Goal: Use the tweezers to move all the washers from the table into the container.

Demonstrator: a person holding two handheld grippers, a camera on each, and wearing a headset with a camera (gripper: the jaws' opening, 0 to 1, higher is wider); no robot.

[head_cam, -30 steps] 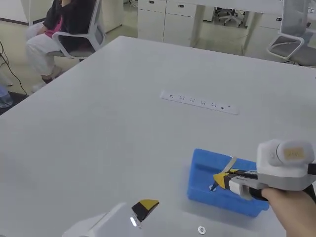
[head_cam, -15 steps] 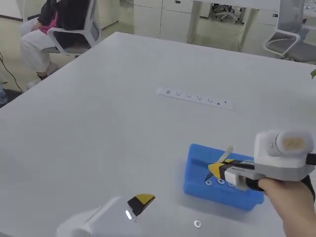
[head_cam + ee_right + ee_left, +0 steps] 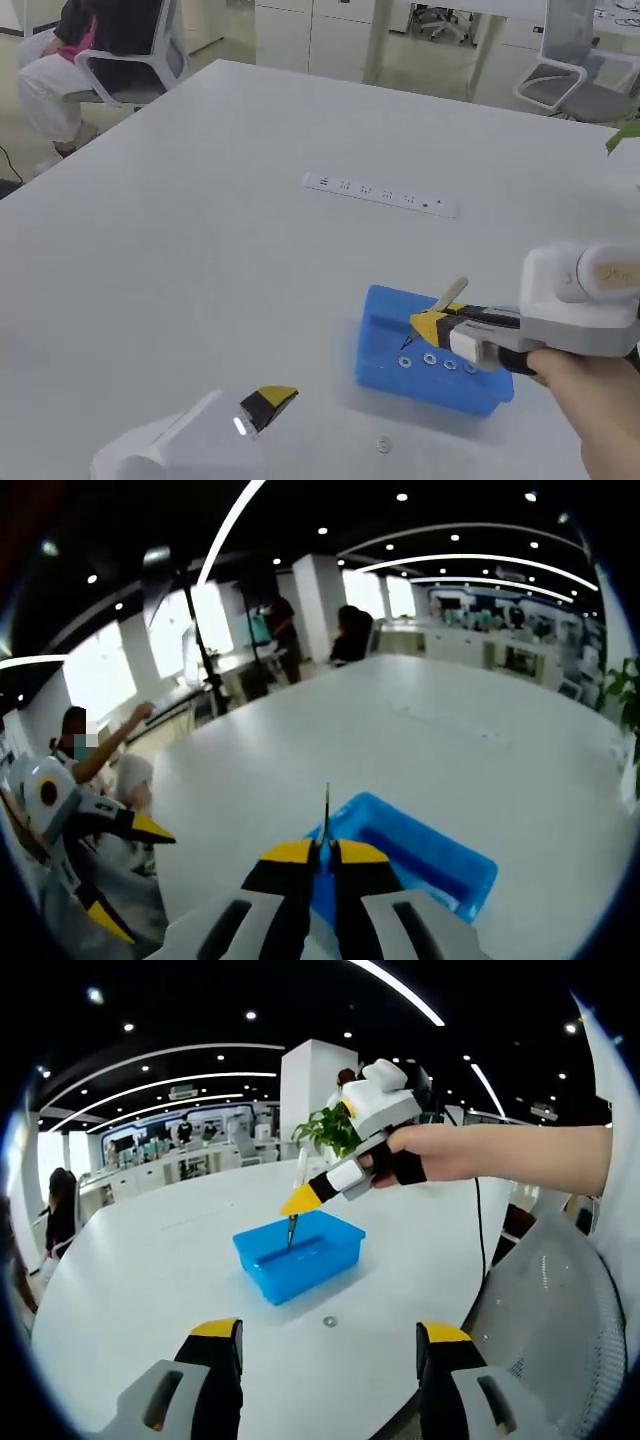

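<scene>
- Whether the tweezers hold anything at their tip is too small to tell. The tip hangs inside the blue container, near its left end.
- The container's right end is cut off behind the right tongs, which are pinched narrow on the tweezers.
- The left tongs gape wide, empty, low over the worktop.
- At least three washers lie in the container; a possible fourth is half covered.
- One loose washer lies on the worktop, just in front of the container.
</scene>
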